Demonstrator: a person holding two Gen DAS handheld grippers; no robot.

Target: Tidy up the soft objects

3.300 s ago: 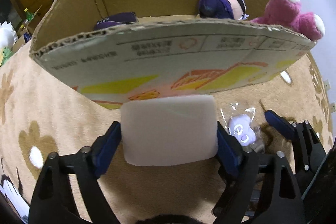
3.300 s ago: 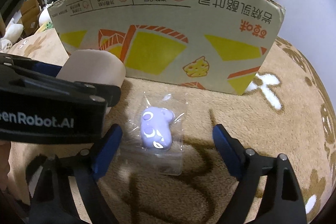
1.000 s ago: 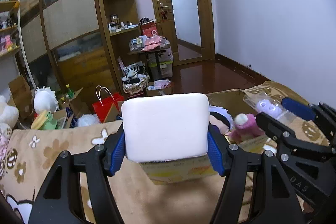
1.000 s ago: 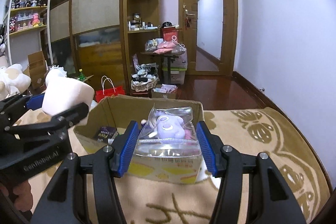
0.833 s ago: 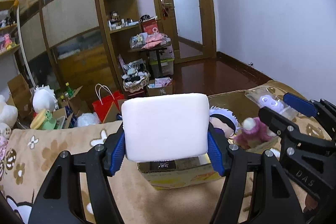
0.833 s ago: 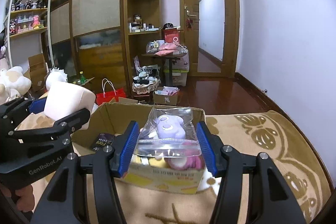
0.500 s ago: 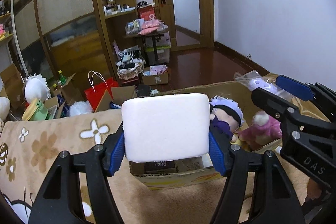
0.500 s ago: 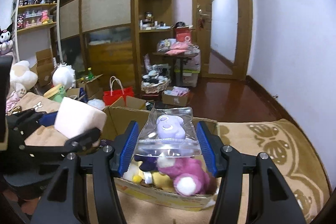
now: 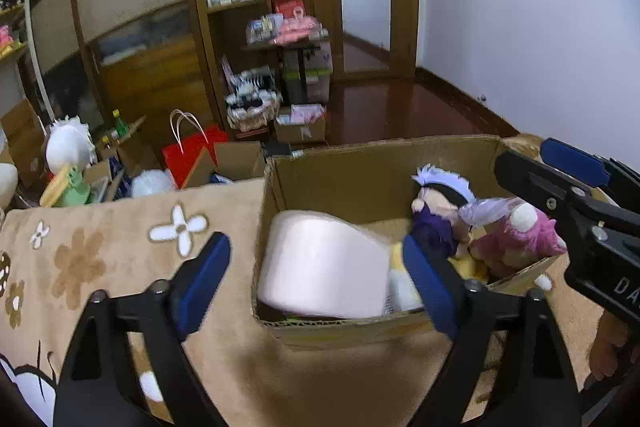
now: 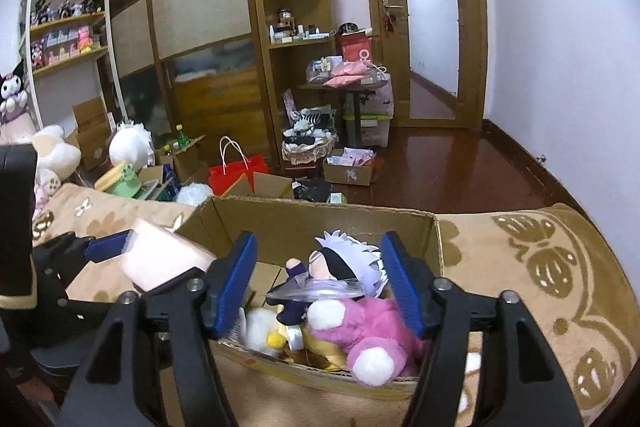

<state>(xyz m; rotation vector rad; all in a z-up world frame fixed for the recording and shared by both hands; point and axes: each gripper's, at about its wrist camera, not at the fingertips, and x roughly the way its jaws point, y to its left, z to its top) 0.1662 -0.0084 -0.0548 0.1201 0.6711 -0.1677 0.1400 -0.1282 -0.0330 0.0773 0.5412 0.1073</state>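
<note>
Left wrist view looks down into a cardboard box (image 9: 360, 167) on a tan flowered blanket (image 9: 120, 259), and what matters most is that the white foam block (image 9: 324, 267) lies straight ahead of the left gripper (image 9: 316, 267) and lower, inside the box at its left end, with neither blue pad touching it. That gripper is spread wide, one pad out over the blanket to the left of the box wall, the other over the box interior beside the block; the block looks blurred and tilted, with its long side running across the gripper's line. Right wrist view shows the right gripper (image 10: 320, 283) also spread, its pads flanking a clear plastic bag (image 10: 316, 289) that lies flat across the purple-haired doll (image 10: 344, 267) and the pink plush (image 10: 372, 331) at the right end of the box; the small toy inside the bag cannot be made out. Neither gripper pinches anything. Both soft things appear to be in the box, so the next move is likely a plain withdrawal, up and back, and the left gripper's inner pad sits near enough to the block that a sideways drift could nudge it.
</note>
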